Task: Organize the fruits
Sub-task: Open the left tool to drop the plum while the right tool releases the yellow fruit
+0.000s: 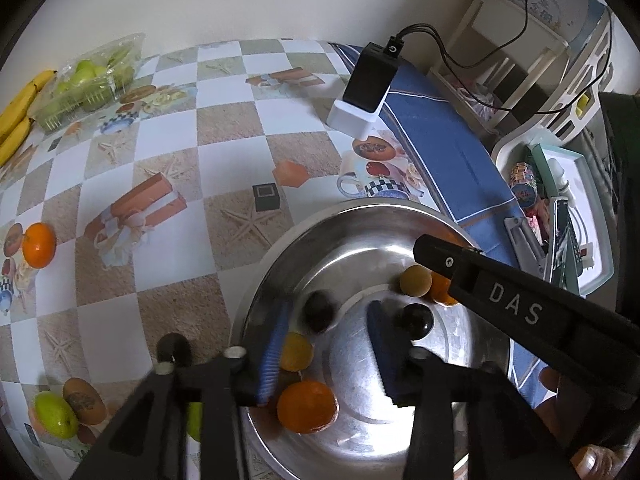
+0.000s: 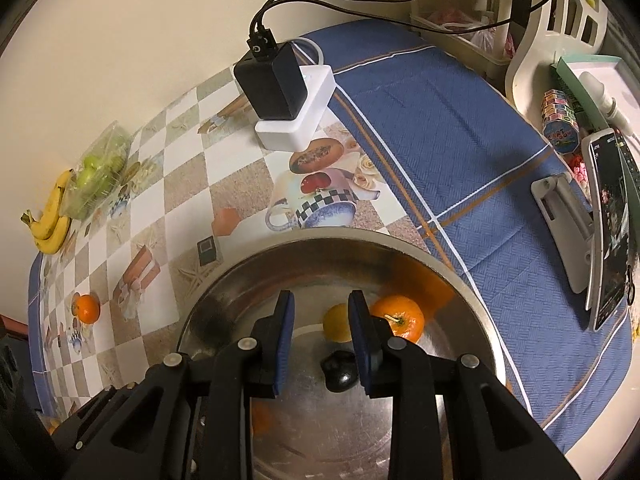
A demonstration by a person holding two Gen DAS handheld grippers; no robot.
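Observation:
A steel bowl (image 1: 352, 224) (image 2: 320, 264) sits near the table's front. My left gripper (image 1: 326, 312) hangs open over it, a blurred dark fruit (image 1: 319, 312) between its blue fingers and touching neither. In the bowl lie an orange (image 1: 307, 406), a yellow fruit (image 1: 296, 351), a dark plum (image 1: 416, 320) (image 2: 340, 370), a tan fruit (image 1: 416, 280) and a second orange (image 2: 400, 318). My right gripper (image 2: 320, 300) hovers over the bowl's middle, jaws drawn close with nothing between them. Its black housing (image 1: 512, 300) crosses the bowl's right side in the left wrist view.
On the checked tablecloth lie a loose orange (image 1: 38, 245) (image 2: 87, 308), a green fruit (image 1: 56, 414), bananas (image 1: 16, 116) and a clear pack of green fruit (image 1: 88, 80). A black charger on a white base (image 1: 366, 88) stands behind the bowl. A phone on a stand (image 2: 608, 232) is at the right.

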